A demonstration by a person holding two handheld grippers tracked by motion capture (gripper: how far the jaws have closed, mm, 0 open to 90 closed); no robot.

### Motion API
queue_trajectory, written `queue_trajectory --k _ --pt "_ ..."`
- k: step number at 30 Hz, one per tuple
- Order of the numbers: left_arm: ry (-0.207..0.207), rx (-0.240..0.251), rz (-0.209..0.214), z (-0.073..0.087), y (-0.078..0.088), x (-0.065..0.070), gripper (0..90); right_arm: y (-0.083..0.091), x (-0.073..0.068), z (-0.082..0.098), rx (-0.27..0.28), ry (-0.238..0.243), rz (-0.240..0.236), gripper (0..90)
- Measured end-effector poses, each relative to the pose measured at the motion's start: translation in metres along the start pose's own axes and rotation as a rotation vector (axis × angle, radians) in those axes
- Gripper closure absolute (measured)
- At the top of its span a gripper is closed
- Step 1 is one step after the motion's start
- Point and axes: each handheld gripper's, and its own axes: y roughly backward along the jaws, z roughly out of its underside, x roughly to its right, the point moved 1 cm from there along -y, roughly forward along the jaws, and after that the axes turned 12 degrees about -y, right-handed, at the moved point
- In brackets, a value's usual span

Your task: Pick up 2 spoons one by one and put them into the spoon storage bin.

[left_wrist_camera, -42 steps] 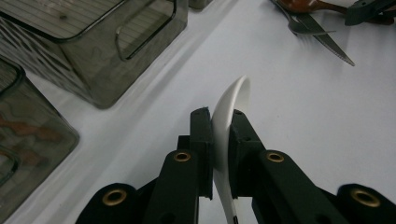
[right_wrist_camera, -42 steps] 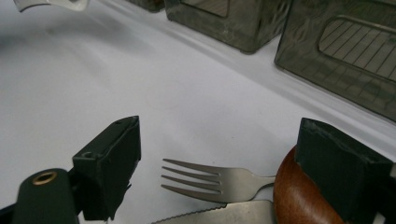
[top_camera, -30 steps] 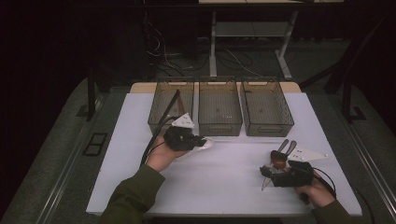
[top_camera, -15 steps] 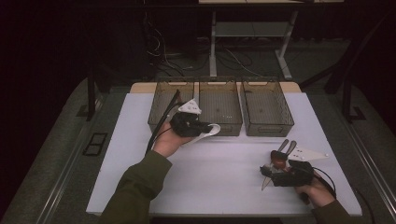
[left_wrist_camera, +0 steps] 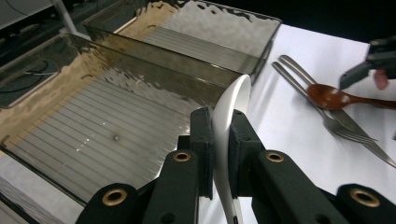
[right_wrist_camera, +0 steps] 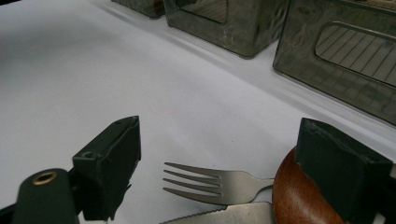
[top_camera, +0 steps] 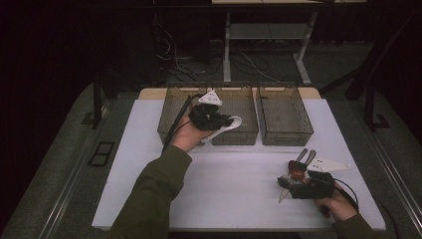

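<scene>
— Fingers (left_wrist_camera: 204, 154) of the left gripper (top_camera: 211, 117) are clamped tight on a white spoon (left_wrist_camera: 231, 116), edge-on, with the bowl poking out past the tips. Why hold it that way?

— I'd say so it can drop lengthwise. It hangs at the front wall of the middle bin (top_camera: 235, 119), and those bins are long and narrow, so a spoon carried along the trough should slide in without catching the rim.

— And the other hand?

— Right gripper (top_camera: 298, 186) rests low on the tabletop (top_camera: 234, 184), fingers (right_wrist_camera: 109, 161) spread wide and gripping nothing. They straddle a small heap of cutlery: a wooden spoon (right_wrist_camera: 303, 196), a fork (right_wrist_camera: 210, 184) and a knife blade (right_wrist_camera: 233, 215) at the bottom edge. One finger sits right against the wooden spoon's bowl.

— Looks like it's lining up the next pick.

— That's my guess. Three bins in a row, the left bin (top_camera: 174, 112) and right bin (top_camera: 283, 112) flanking the middle one, suggests a sort by kind.

— Anything in the way?

— The bin's front wall is the only thing; the white spoon needs to clear it. Over on the right, the pieces overlap, so lifting one may drag another. A second fork (left_wrist_camera: 299, 77) lies just beside the first.
</scene>
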Motion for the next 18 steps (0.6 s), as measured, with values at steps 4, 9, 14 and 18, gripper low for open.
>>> queue_trajectory --k 4,9,14,18 --pt "0.006 -0.003 -0.009 -0.004 -0.008 -0.008 81.7 0.000 0.000 0.000 0.001 0.005 0.001 14.3" --pt "0.018 -0.004 -0.030 -0.006 -0.019 -0.017 81.6 0.000 0.000 0.000 0.000 -0.001 0.002 14.3" --pt "0.029 -0.010 -0.054 -0.009 -0.029 -0.026 81.6 0.001 0.000 0.000 0.000 0.002 0.002 14.3" --pt "0.049 -0.002 -0.066 -0.010 -0.038 -0.030 81.6 0.001 0.000 0.000 0.002 0.003 0.001 14.3"
